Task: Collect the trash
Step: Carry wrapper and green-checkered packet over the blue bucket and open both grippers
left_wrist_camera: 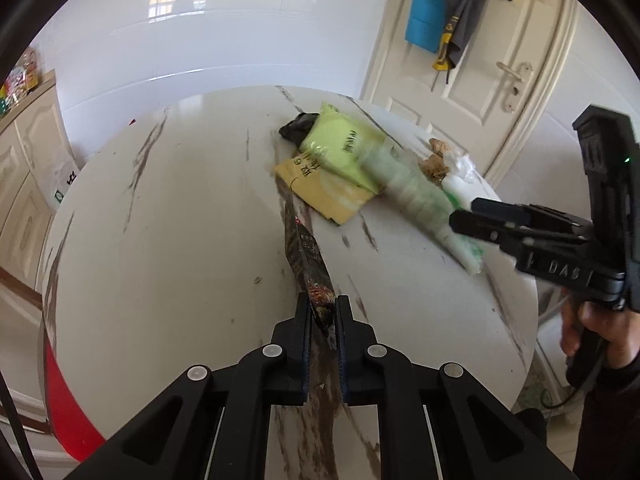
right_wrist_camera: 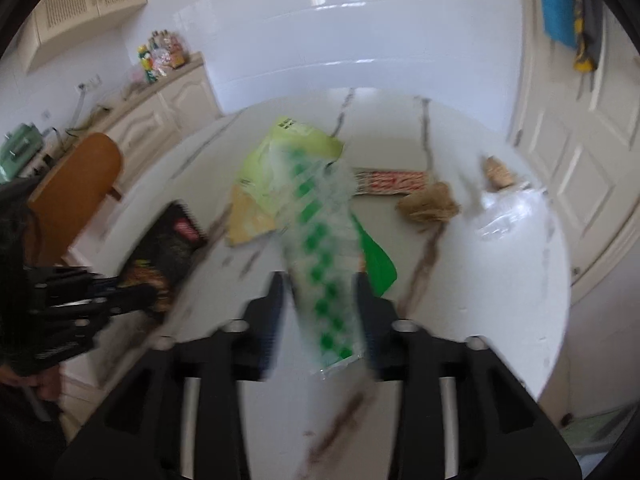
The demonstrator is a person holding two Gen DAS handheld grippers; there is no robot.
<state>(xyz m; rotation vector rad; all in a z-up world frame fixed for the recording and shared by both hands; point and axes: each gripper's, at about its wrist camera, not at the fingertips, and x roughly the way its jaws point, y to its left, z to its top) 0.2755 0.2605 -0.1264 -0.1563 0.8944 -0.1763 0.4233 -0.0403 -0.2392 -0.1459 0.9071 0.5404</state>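
My left gripper is shut on the near end of a long dark snack wrapper, which stretches away over the white marble table. The right wrist view shows the same grip from the side, the left gripper on the dark wrapper. My right gripper has its jaws well apart, and a clear bag with green squares lies loose between them. In the left wrist view the right gripper hangs over that bag. The right wrist view is blurred.
More trash lies in a pile: a light green packet, a yellow packet, a black crumpled piece, brown paper wads, clear plastic and a red-and-white wrapper. A wooden chair stands left, a white door right.
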